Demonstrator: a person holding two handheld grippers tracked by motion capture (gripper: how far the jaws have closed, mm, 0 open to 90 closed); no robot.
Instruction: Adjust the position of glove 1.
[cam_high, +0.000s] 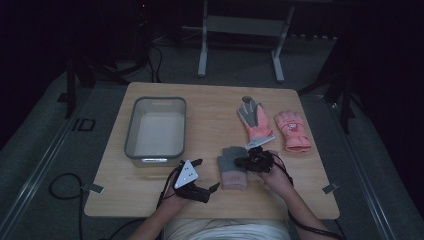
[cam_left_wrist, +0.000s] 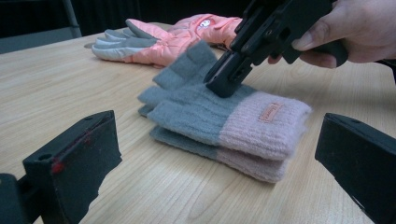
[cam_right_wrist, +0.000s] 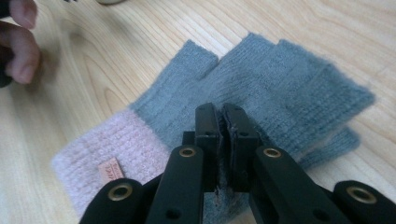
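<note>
Item 1, knit gloves (cam_high: 232, 170): a stacked pair, grey over the fingers and pink at the cuff, lying flat on the counter (cam_high: 210, 125) near your edge, between your two hands. The upper glove carries a small tan label on its pink cuff, seen in both gripper views. The lower glove peeks out beneath it along one side.

Item 2, your right gripper (cam_high: 246, 161): jaws pressed together, tips down on the grey part of the upper glove. In the right gripper view (cam_right_wrist: 223, 122) a little grey knit shows pinched between the two pads. The left gripper view shows it (cam_left_wrist: 223, 86) slanting down from your hand onto the glove, just short of the pink cuff.

Item 3, your left gripper (cam_high: 202, 175): jaws spread wide, holding nothing. It sits low over the counter just left of the knit pair, apart from it, and faces the pink cuffs.

Item 4, grey bin (cam_high: 131, 135): rectangular, on the left half of the counter, beyond your left gripper.

Item 5, pink-and-grey ski glove (cam_high: 254, 120): flat on the counter beyond the knit pair, fingers pointing away from you.

Item 6, pink ski glove (cam_high: 294, 131): flat, just right of item 5, close beside it.
</note>
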